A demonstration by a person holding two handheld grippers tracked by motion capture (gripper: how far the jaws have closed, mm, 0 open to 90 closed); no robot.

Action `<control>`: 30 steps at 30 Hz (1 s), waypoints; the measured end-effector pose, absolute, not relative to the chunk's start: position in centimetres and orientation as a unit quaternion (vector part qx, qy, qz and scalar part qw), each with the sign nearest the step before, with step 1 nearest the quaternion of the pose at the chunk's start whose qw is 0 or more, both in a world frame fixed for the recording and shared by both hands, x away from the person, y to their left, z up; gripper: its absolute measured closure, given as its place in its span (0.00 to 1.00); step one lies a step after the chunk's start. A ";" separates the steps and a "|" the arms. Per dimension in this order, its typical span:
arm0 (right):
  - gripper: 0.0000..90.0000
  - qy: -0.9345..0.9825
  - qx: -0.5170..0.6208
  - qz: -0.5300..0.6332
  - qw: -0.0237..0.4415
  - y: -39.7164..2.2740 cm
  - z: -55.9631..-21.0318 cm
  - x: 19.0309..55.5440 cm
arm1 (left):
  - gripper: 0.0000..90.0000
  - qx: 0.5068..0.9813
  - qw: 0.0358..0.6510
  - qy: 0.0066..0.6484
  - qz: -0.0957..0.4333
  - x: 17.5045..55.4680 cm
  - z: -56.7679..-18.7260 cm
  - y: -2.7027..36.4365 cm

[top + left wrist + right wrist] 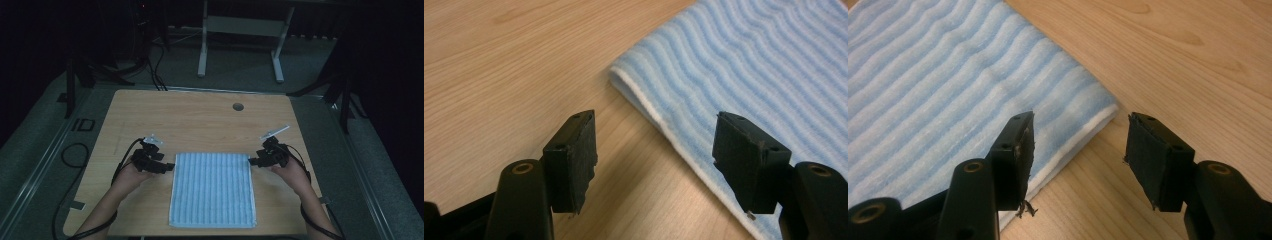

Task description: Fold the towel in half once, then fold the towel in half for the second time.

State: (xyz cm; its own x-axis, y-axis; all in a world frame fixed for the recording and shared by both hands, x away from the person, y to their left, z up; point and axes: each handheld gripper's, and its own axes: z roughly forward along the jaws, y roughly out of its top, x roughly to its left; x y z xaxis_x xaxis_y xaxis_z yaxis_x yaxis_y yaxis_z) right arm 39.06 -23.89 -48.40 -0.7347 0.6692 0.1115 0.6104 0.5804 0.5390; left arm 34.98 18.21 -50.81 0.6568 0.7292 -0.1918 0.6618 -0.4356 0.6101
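One folded blue striped towel lies flat at the near middle of the worktop. Two tongs flank its far corners: the left tongs and the right tongs, each spread and pinching nothing. The left gripper view shows the towel's white folded edge.

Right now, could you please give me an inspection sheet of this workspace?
Surface: wooden table, with a round cable hole near its far edge.
Job's things: blue striped towel, folded flat, at the near edge.
Clutter: nothing seen.
Grippers: left gripper at the towel's far left corner, right gripper at its far right corner; both open, pads off the cloth.
Cables: black cable looped on the floor at left.
Surroundings: dark room, white desk frame behind.
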 end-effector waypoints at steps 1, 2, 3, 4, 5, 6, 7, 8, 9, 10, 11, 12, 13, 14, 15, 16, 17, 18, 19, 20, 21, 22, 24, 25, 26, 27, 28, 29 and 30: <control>0.49 0.888 0.359 0.282 0.051 -23.9 -48.4 39.1 | 0.38 0.844 0.338 0.413 0.049 35.1 -50.8 18.2; 0.49 0.888 0.360 0.281 0.051 -23.8 -48.4 39.2 | 0.38 0.843 0.340 0.415 0.043 35.4 -50.8 18.2; 0.49 0.888 0.360 0.281 0.051 -23.8 -48.4 39.2 | 0.38 0.843 0.339 0.415 0.042 35.6 -50.8 18.2; 0.49 0.888 0.360 0.281 0.051 -23.8 -48.4 39.2 | 0.38 0.843 0.339 0.415 0.042 35.6 -50.8 18.2; 0.49 0.889 0.359 0.281 0.048 -23.8 -48.4 39.2 | 0.38 0.842 0.340 0.418 0.032 36.3 -50.9 18.0; 0.49 0.890 0.359 0.279 0.047 -23.7 -48.5 39.6 | 0.38 0.842 0.341 0.417 0.030 36.6 -51.0 18.0; 0.49 0.891 0.356 0.278 0.045 -23.6 -48.5 39.8 | 0.38 0.840 0.344 0.418 0.025 36.9 -51.1 18.0; 0.49 0.892 0.354 0.278 0.043 -23.5 -48.6 40.0 | 0.38 0.839 0.344 0.421 0.020 37.2 -51.2 18.0; 0.49 0.892 0.355 0.277 0.040 -23.5 -48.7 40.1 | 0.38 0.838 0.345 0.423 0.017 37.7 -51.3 17.9; 0.49 0.892 0.356 0.275 0.039 -23.4 -48.8 40.4 | 0.38 0.836 0.347 0.424 0.010 38.0 -51.4 17.9; 0.49 0.893 0.356 0.273 0.039 -23.4 -48.9 40.6 | 0.38 0.835 0.346 0.427 0.007 38.3 -51.6 17.8; 0.49 0.894 0.356 0.271 0.036 -23.4 -49.0 40.8 | 0.38 0.838 0.342 0.425 0.009 38.6 -51.7 17.7; 0.49 0.893 0.357 0.270 0.035 -23.3 -49.1 41.0 | 0.38 0.841 0.337 0.424 0.009 38.8 -51.8 17.5; 0.49 0.893 0.359 0.270 0.035 -23.3 -49.2 41.2 | 0.38 0.843 0.334 0.421 0.010 39.1 -51.9 17.4; 0.49 0.893 0.360 0.269 0.032 -23.2 -49.3 41.4 | 0.38 0.844 0.331 0.421 0.010 39.3 -52.0 17.3; 0.49 0.893 0.361 0.267 0.032 -23.2 -49.4 41.5 | 0.38 0.844 0.331 0.423 0.009 39.5 -52.1 17.2; 0.49 0.893 0.362 0.264 0.031 -23.1 -49.6 41.8 | 0.38 0.845 0.329 0.422 0.010 39.8 -52.2 17.1; 0.49 0.894 0.363 0.262 0.029 -23.0 -49.7 42.0 | 0.38 0.846 0.327 0.421 0.014 39.9 -52.2 16.9; 0.49 0.894 0.363 0.261 0.029 -22.9 -49.8 42.2 | 0.40 0.845 0.328 0.422 0.026 39.9 -52.3 16.8; 0.49 0.893 0.365 0.261 0.029 -22.8 -50.0 42.3 | 0.42 0.843 0.330 0.424 0.029 40.0 -52.3 16.7; 0.49 0.893 0.367 0.258 0.030 -22.7 -50.1 42.5 | 0.43 0.843 0.332 0.422 0.027 40.1 -52.3 16.6; 0.49 0.893 0.369 0.256 0.031 -22.6 -50.3 42.7 | 0.43 0.841 0.336 0.423 0.021 40.3 -52.4 16.5; 0.49 0.891 0.377 0.252 0.025 -22.5 -50.8 43.3 | 0.46 0.845 0.331 0.420 0.017 40.5 -52.6 16.3; 0.49 0.892 0.378 0.248 0.022 -22.4 -51.0 43.5 | 0.46 0.847 0.326 0.420 0.016 40.6 -52.7 16.1; 0.50 0.892 0.379 0.245 0.019 -22.3 -51.2 43.7 | 0.48 0.850 0.320 0.418 0.018 40.7 -52.8 15.9; 0.52 0.893 0.380 0.242 0.012 -22.2 -51.4 43.9 | 0.52 0.853 0.316 0.415 0.018 40.7 -52.9 15.8; 0.54 0.893 0.380 0.239 0.009 -22.1 -51.6 43.9 | 0.52 0.853 0.318 0.414 0.014 40.6 -53.0 15.6; 0.59 0.895 0.380 0.233 0.015 -22.0 -51.6 43.9 | 0.55 0.854 0.319 0.410 0.010 40.6 -53.1 15.5; 0.63 0.897 0.379 0.229 0.016 -21.9 -51.7 43.9 | 0.59 0.856 0.318 0.407 0.007 40.6 -53.2 15.4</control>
State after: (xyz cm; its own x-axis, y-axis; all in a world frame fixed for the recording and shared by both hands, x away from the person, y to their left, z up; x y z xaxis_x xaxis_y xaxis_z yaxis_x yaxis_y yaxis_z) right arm 43.92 -21.90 -51.70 -0.7129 0.6863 0.1442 0.6712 0.6083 0.4236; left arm 40.60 15.39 -53.24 0.6690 0.7010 -0.2471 0.6926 -0.4672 0.5496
